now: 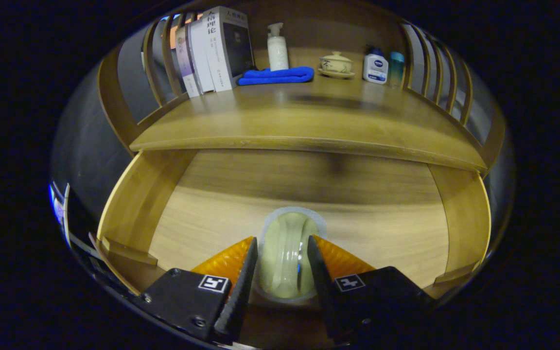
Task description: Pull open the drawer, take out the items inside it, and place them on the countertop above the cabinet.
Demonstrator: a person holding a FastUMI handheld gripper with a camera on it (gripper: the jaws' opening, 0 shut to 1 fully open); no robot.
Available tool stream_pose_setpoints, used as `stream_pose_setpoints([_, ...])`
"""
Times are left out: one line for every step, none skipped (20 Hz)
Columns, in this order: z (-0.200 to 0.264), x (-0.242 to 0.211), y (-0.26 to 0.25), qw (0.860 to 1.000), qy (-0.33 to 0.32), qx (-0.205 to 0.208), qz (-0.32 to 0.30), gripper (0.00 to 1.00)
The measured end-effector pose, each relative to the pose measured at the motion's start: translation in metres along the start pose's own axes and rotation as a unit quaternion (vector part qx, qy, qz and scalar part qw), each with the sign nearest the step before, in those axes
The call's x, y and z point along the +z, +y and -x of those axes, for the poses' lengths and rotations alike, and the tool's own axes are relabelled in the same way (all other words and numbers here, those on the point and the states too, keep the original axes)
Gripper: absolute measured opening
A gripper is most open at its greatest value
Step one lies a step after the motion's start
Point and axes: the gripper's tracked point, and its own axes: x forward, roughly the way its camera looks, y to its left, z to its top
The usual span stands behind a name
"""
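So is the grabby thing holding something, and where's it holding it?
Yes. The hand-held gripper is shut on a pale green cup in the open drawer, one finger pressing on each side of it.

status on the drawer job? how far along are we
Done: the drawer is pulled open under the countertop. In hand: the gripper has its fingers on either side of a pale green translucent item, apparently gripping it over the drawer floor. Left: lift it out and set it on the countertop, where books, a blue cloth, bottles and a lidded cup already stand. No other item is visible in the drawer.
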Motion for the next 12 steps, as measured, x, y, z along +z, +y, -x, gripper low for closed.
stream_pose_setpoints([-0.0003,0.0002,-0.0006,1.0,0.0,-0.003,0.001,0.64])
stream_pose_setpoints([-0.0004,0.0001,-0.0016,1.0,0.001,-0.005,0.003,0.59])
stream_pose_setpoints([-0.0007,-0.0001,-0.0034,1.0,0.001,-0.008,0.004,0.54])
stream_pose_setpoints([-0.0009,0.0008,-0.0058,1.0,0.001,-0.011,0.003,0.49])
stream_pose_setpoints([-0.0017,0.0018,-0.0054,1.0,-0.001,-0.009,-0.002,0.44])
stream_pose_setpoints([-0.0011,0.0026,-0.0049,1.0,-0.003,-0.007,-0.005,0.39])
stream_pose_setpoints([-0.0011,0.003,-0.0039,1.0,-0.006,-0.005,-0.005,0.34])
stream_pose_setpoints([-0.002,0.0033,-0.0052,1.0,-0.007,-0.009,-0.005,0.29])
stream_pose_setpoints([-0.002,0.0025,-0.0047,1.0,-0.007,-0.009,-0.001,0.25])
stream_pose_setpoints([-0.0014,0.0041,-0.005,1.0,-0.013,-0.008,0.003,0.2])
stream_pose_setpoints([-0.0019,0.003,-0.0036,1.0,-0.011,-0.006,0.004,0.19])
stream_pose_setpoints([-0.0016,0.0037,-0.0037,1.0,-0.014,-0.005,0.005,0.18])
